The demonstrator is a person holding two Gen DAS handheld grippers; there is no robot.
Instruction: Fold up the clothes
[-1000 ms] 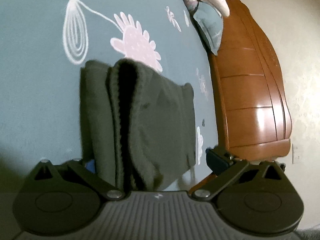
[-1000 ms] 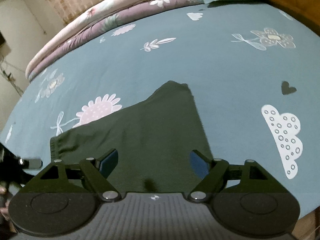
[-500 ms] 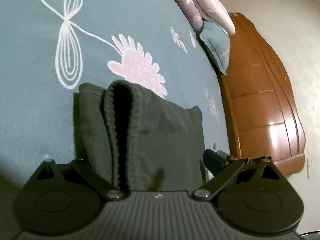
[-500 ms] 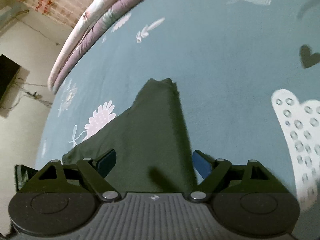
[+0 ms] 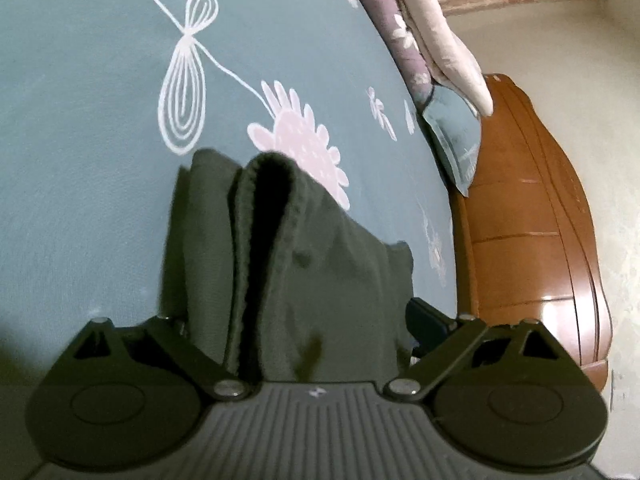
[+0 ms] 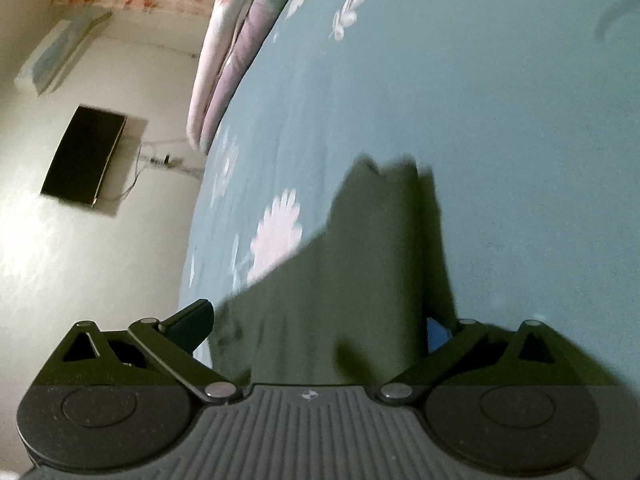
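Dark green garment [image 5: 304, 280] lies folded on the bed [image 5: 80, 120], away from its edges. Your left claw [image 5: 296, 328] and right claw [image 6: 320, 328] both straddle it, gaping; the right has just widened. Grab one layer only and the fold opens. No readable writing.

both claws point slightly downward; left claw [image 5: 296, 320] gapes wide, and right claw [image 6: 320, 324] has just been opening.
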